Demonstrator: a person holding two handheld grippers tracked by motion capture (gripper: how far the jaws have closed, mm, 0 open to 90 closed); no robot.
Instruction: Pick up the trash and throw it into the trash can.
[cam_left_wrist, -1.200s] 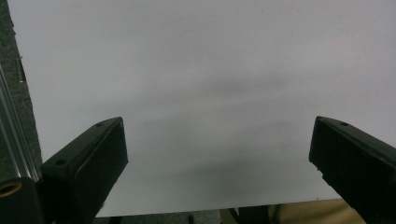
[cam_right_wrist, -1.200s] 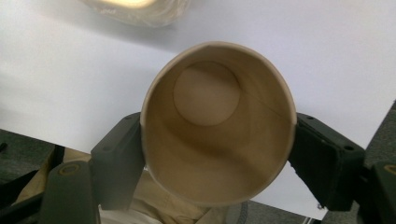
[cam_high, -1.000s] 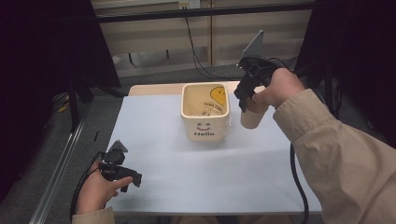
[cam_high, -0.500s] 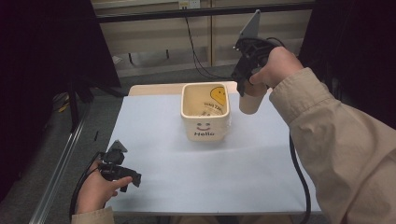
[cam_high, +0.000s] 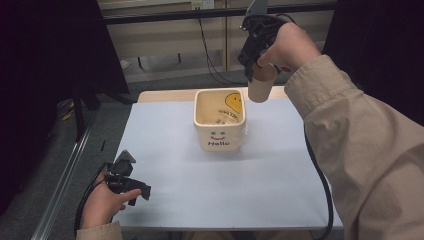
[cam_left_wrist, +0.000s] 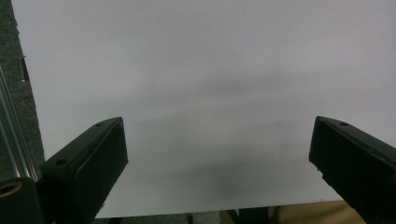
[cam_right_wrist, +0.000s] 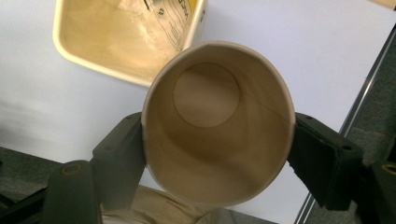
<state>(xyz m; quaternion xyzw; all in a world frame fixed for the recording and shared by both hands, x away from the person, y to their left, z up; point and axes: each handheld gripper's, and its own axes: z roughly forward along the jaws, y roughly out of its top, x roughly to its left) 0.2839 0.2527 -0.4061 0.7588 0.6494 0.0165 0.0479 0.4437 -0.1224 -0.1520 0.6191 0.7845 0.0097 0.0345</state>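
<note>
Above the far right corner of the tub (cam_high: 220, 120), the right gripper (cam_high: 256, 70) clamps a brown paper cup (cam_high: 262, 82) from both sides, squeezing its rim oval (cam_right_wrist: 219, 126); the cup hangs clear of the table (cam_high: 210, 190), mouth toward the gripper. Well in front of the tub, near the table's left edge, the left gripper (cam_high: 131, 186) rests with jaws spread wide, empty.
</note>
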